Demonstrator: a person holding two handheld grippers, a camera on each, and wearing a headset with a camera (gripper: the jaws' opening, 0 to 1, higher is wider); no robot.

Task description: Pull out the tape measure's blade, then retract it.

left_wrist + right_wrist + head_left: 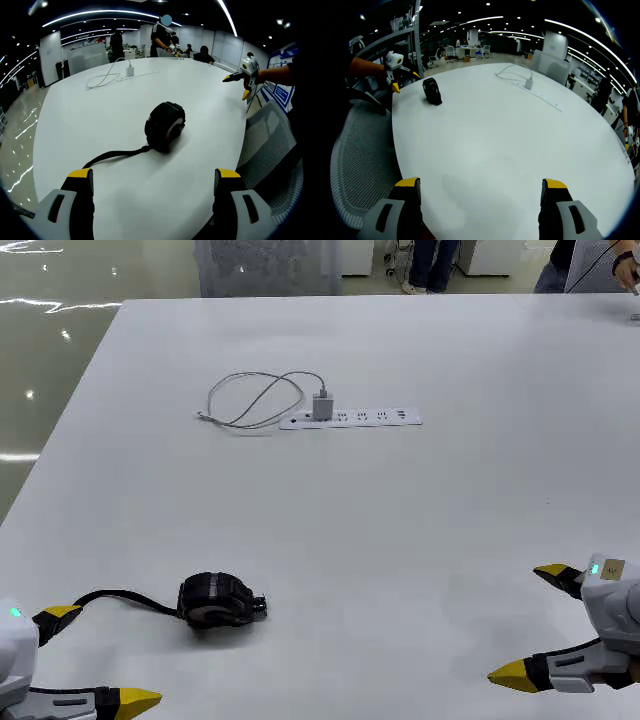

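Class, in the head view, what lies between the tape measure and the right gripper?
Nothing. Bare white table runs from the tape measure to the right gripper; the right gripper view shows the same.

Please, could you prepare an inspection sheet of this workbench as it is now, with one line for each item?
Surface: white table, flat and matte.
Job's things: black tape measure lies ahead of the left gripper, its strap trailing toward that gripper; no blade seen drawn out.
Clutter: white power strip at the far middle.
Grippers: left gripper and right gripper both open, holding nothing.
Cables: white cable looped, running to a charger plugged into the power strip.
Surroundings: people beyond the far edge; glossy floor; mesh chair.
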